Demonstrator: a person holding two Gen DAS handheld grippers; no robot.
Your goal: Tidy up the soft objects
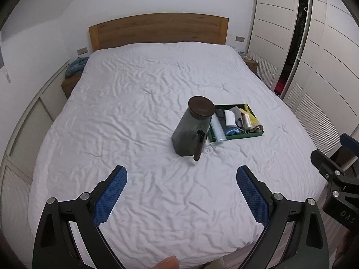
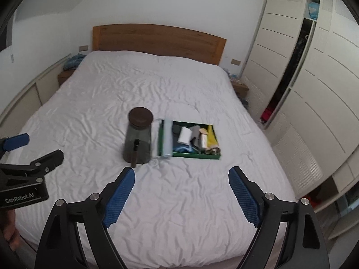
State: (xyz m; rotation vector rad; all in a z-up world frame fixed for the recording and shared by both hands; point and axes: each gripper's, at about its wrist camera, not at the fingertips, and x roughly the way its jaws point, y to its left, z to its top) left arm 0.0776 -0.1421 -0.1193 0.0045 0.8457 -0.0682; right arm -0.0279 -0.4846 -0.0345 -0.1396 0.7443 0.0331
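Both tools, left (image 1: 181,192) and right (image 2: 181,192), hang released (nothing between them) over the white-sheeted bed (image 1: 134,103), the green rectangular tray of soft items (image 2: 190,154) lying ahead, nearer the right.

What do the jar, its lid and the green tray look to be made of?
Jar: looks like dark tinted glass or clear plastic, smooth, since its contents show dimly through the wall. Lid: matte brown, maybe wood or bamboo; no grain can be made out. Tray: thin, flat green walls with crisp corners, probably card or thin plastic.
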